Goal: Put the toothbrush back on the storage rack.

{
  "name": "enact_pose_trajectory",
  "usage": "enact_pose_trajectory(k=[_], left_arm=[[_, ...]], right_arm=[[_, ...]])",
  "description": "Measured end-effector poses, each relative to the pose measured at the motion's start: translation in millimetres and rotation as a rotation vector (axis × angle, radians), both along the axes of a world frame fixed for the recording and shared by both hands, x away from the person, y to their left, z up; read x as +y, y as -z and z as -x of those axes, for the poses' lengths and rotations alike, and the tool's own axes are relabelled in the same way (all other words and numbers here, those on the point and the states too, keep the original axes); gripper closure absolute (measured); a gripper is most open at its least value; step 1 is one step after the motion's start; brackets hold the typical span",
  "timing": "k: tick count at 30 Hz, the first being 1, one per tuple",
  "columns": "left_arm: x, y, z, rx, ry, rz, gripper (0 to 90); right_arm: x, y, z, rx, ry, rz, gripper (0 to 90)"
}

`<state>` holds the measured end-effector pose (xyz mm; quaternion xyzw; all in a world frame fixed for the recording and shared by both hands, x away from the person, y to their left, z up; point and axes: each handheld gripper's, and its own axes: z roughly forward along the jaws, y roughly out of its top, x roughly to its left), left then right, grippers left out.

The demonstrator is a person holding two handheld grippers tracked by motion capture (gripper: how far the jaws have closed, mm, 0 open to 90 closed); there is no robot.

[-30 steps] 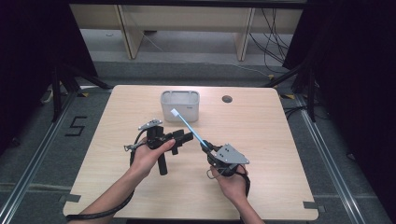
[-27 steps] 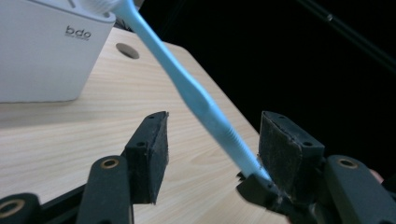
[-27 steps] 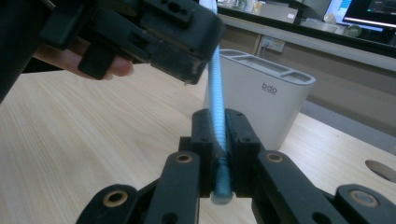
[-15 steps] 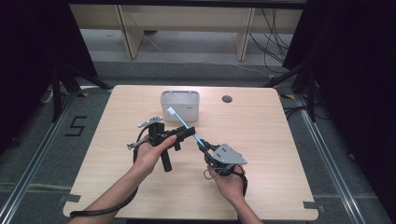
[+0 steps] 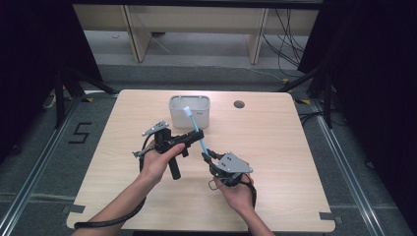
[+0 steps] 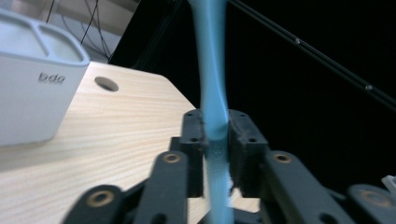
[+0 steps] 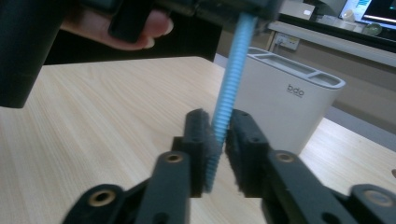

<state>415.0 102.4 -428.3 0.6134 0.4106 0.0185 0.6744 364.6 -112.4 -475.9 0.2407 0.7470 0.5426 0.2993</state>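
Since the earlier frames, the left gripper [image 5: 196, 139] has been closed onto the toothbrush [image 5: 195, 129], whose handle was held a second ago by the right gripper [image 5: 206, 155] alone. The right gripper's jaws have just been opening, and in the right gripper view the ribbed lower handle [image 7: 227, 105] is seen between its pads with a slight gap on one side, so no firm pinch is shown there.

In the left gripper view the smooth, light blue handle [image 6: 212, 93] is pressed between the two black pads and narrows to a waist just above them. The toothbrush is held tilted above the table [image 5: 275, 147], its white head up and toward the far edge, just in front of the white holder [image 5: 190, 112]. Along the lower handle a row of fine ridges is seen, in a stronger blue than the pale upper part.

The holder stands upright near the far edge of the table, and separate compartments can be made out in its top. A round hole [image 5: 239, 104] is seen in the tabletop beside it.
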Motion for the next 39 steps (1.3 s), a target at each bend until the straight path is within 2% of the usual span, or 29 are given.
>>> enact_pose_trajectory(k=[3,4,5,7,10,12,16,17,18,20,21,24,27,29,32,33,34,35,36,37,39], left_arm=[[0.0,-5.6,2.3,-0.046,-0.006,-0.034,78.5],[0.7,-7.5,2.6,-0.069,-0.015,-0.053,78.5],[2.0,-9.5,2.9,-0.095,-0.030,-0.081,78.5],[4.4,-11.4,2.7,-0.134,-0.058,-0.119,78.6],[11.1,-13.3,0.1,-0.218,-0.127,-0.219,78.5],[15.7,-13.4,-2.4,-0.261,-0.162,-0.263,78.5],[26.7,-13.1,-10.7,-0.314,-0.236,-0.310,78.5],[31.6,-14.2,-15.5,-0.332,-0.270,-0.323,78.5],[31.6,-14.2,-15.5,-0.332,-0.270,-0.323,78.5],[37.0,-16.9,-22.3,-0.357,-0.308,-0.340,78.5],[39.1,-18.5,-25.2,-0.364,-0.321,-0.347,78.5],[43.2,-23.3,-32.9,-0.385,-0.348,-0.355,78.5],[45.7,-28.2,-39.6,-0.399,-0.364,-0.359,78.4],[46.5,-31.5,-43.3,-0.407,-0.376,-0.360,78.5],[47.5,-36.3,-48.9,-0.421,-0.393,-0.359,78.5],[47.6,-37.6,-50.5,-0.428,-0.401,-0.359,78.5],[47.8,-39.1,-52.4,-0.434,-0.404,-0.360,78.5],[47.8,-39.9,-53.6,-0.437,-0.406,-0.360,78.5],[47.7,-40.7,-55.0,-0.439,-0.408,-0.361,78.5],[47.6,-41.4,-56.7,-0.440,-0.411,-0.361,78.5],[47.4,-42.1,-59.5,-0.441,-0.418,-0.360,78.5]], right_arm=[[8.0,1.1,0.4,0.009,0.006,0.009,61.0],[10.0,1.8,1.0,0.025,0.010,-0.004,56.8],[10.6,1.8,0.1,0.014,0.011,0.014,53.8],[9.3,2.5,1.1,0.024,0.023,0.017,47.1],[5.2,2.3,2.0,0.030,0.023,0.033,44.5],[-0.2,2.1,3.1,0.030,0.029,0.053,42.7],[-14.4,0.9,6.8,0.057,0.050,0.057,41.5],[-23.0,0.5,7.8,0.043,0.062,0.068,41.2],[-23.0,0.5,7.8,0.043,0.062,0.068,41.2],[-30.1,0.6,10.5,0.065,0.072,0.070,41.0],[-36.0,0.7,10.3,0.038,0.087,0.079,41.0],[-47.1,2.5,12.8,0.052,0.107,0.079,40.9],[-57.9,4.7,12.9,0.035,0.125,0.096,40.6],[-63.1,7.3,14.4,0.050,0.138,0.080,40.5],[-72.7,9.5,16.4,0.032,0.159,0.080,40.4],[-74.2,11.2,18.9,0.054,0.172,0.061,40.4],[-78.4,12.0,18.9,0.034,0.174,0.077,40.3],[-79.7,14.3,21.2,0.059,0.183,0.052,40.2],[-82.1,15.0,20.9,0.042,0.182,0.065,40.1],[-83.1,16.5,22.6,0.053,0.194,0.048,40.0],[-85.9,19.1,23.1,0.042,0.202,0.039,39.8]])
